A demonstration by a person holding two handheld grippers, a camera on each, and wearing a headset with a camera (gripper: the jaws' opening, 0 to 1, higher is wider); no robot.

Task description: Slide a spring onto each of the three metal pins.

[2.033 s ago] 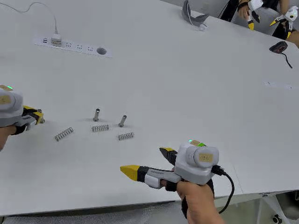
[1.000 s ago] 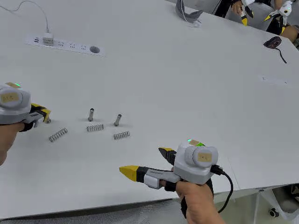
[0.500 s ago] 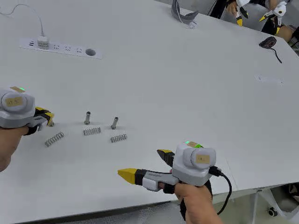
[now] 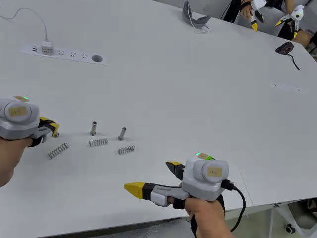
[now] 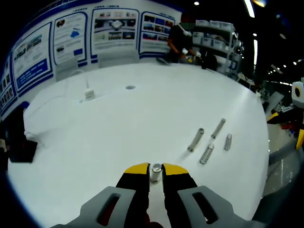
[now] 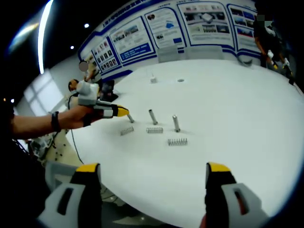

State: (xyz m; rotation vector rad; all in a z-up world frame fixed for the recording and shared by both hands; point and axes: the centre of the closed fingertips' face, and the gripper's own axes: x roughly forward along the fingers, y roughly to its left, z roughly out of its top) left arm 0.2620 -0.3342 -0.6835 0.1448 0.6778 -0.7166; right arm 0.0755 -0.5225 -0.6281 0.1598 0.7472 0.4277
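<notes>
While the left gripper (image 4: 54,130) reaches in from the left side of the white worktop (image 4: 198,99), its yellow-tipped jaws pinch a short silver metal pin (image 5: 156,172). In the left gripper view the pin sits right between the two tips, its round end showing and the jaws drawn in against its sides. Two more silver pins stand upright on the worktop to the right, apart from those jaws: the middle pin (image 4: 93,128) and the right-hand pin (image 4: 122,133). Three small coiled wire springs lie flat on the side of the pins nearer the person, and none of them is on a pin. The left spring (image 4: 58,150) lies near the left gripper, just on the person's side of its jaws and not touching them. The middle spring (image 4: 98,143) lies just beside the middle pin, and the right spring (image 4: 126,149) just beside the right-hand pin. The right gripper (image 4: 153,177) hovers by the near edge of the worktop, well apart from every pin and spring. Its jaws are spread wide with nothing between them, and in the right gripper view the pins and springs lie ahead, framed between its two tips. A white power strip (image 4: 64,53) with a plug in it lies at the far left of the worktop.
</notes>
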